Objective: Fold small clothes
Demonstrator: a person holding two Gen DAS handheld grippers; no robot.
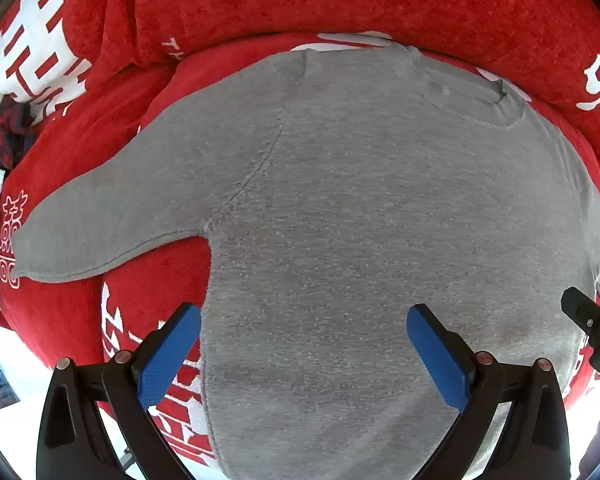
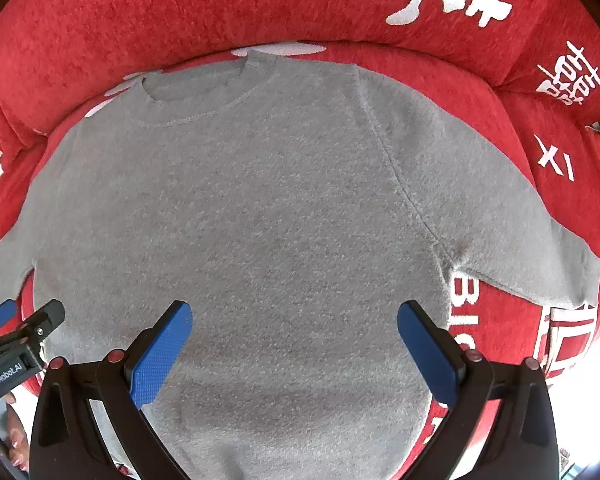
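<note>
A: Where is the shirt (image 1: 340, 220)?

B: A grey short-sleeved shirt, spread flat on a red sofa (image 2: 180, 12) seat. Its collar (image 2: 204, 92) points to 12 o'clock against the backrest; the hem runs out of view toward 6. The long axis runs 12 to 6.

A: And the claws?

B: Left claw (image 1: 304, 354) hangs over the lower body of the shirt, fingers wide apart, nothing between them. Right claw (image 2: 294, 350) does the same over its half, also spread and empty. In my judgement the left is nearer the sleeve at 9 o'clock (image 1: 100, 220) and the right nearer the sleeve at 3 (image 2: 520, 220). No fold has begun.

A: Surface and room?

B: Red plush with white characters. Dark and patterned cloth (image 1: 4, 132) lies at the sofa's 9 o'clock end. Bright glare below the seat edge; the rest cannot be made out.
</note>
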